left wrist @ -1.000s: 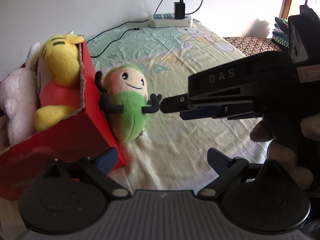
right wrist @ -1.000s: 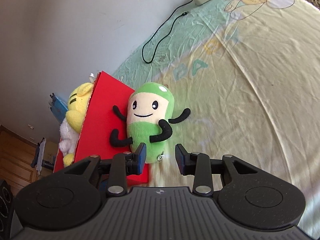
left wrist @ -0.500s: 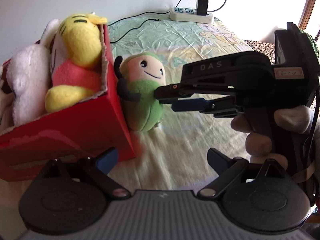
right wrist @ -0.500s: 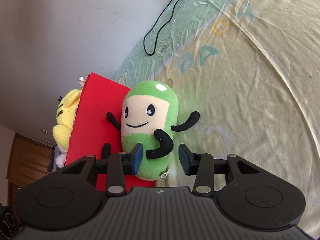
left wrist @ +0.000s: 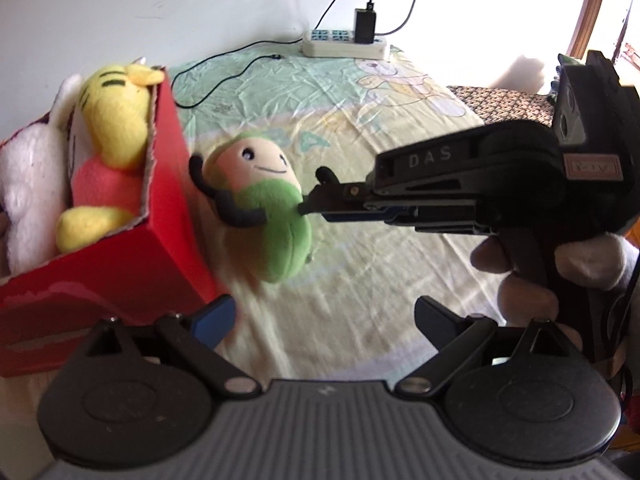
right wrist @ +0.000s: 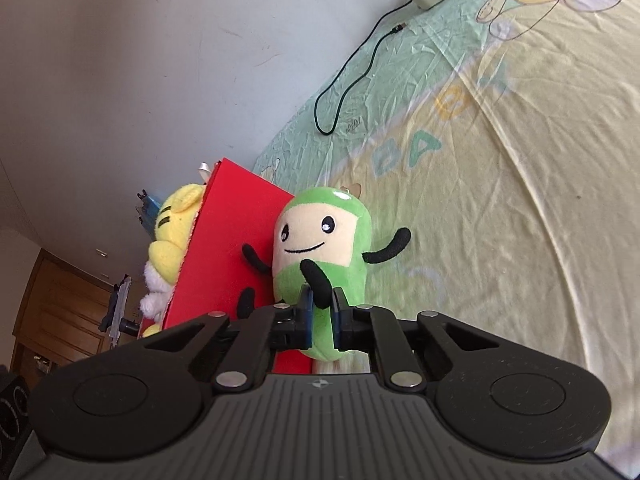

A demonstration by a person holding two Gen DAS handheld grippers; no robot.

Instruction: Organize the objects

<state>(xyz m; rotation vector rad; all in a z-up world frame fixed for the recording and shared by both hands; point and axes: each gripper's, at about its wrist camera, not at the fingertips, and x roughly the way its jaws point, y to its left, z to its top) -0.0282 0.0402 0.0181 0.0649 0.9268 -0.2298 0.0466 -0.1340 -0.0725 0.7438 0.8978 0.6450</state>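
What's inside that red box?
The red box holds a yellow plush in a pink top and a white plush. Anything beneath them is hidden.

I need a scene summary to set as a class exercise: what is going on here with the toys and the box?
A person is tidying plush toys on a bed with two handheld grippers. The right gripper has shut on a black arm of the green bean-shaped plush toy, which lies against the outside of the red cardboard box. A yellow tiger-striped plush and a white plush are already in the box. The left gripper is open and holds nothing.
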